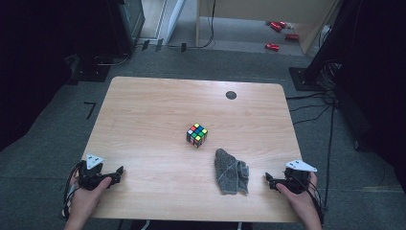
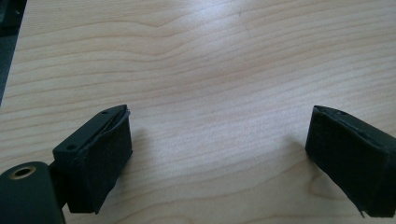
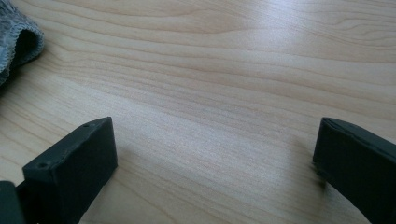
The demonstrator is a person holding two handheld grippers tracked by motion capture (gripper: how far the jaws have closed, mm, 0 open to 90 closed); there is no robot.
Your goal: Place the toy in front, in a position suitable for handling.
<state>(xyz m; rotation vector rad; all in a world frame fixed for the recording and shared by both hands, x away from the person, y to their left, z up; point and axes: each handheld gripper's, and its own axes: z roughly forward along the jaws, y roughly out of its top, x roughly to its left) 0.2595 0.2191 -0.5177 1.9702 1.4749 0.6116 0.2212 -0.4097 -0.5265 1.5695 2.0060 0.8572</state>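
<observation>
Near the table's front edge, both grippers rest low on the pale wood-grain tabletop (image 1: 143, 110). The left gripper (image 1: 117, 172) sits at the near left corner and the right gripper (image 1: 269, 179) at the near right; each has its jaws standing wide apart with nothing between them, only bare wood showing in both gripper views.

The crumpled grey terry cloth (image 1: 231, 171) lies near the front, just left of the right gripper and apart from it; its hemmed edge shows in the right gripper view (image 3: 16, 39). The scrambled multicoloured plastic puzzle cube (image 1: 197, 135) stands at mid-table, just beyond the cloth's far end and well apart from both grippers.

Risks, as judged from this layout:
- Cloth is bunched and soft — a pinch on one fold may lift a single layer and let the rest drag or slip free.
- A dragged cloth could catch the cube, which is close by, and push it off its spot.
- Cube faces are slick and its layers turn — an off-centre grip could twist a layer or squirt it out sideways.
- The left gripper has the longer reach to either item, so aim is likelier to drift.
</observation>
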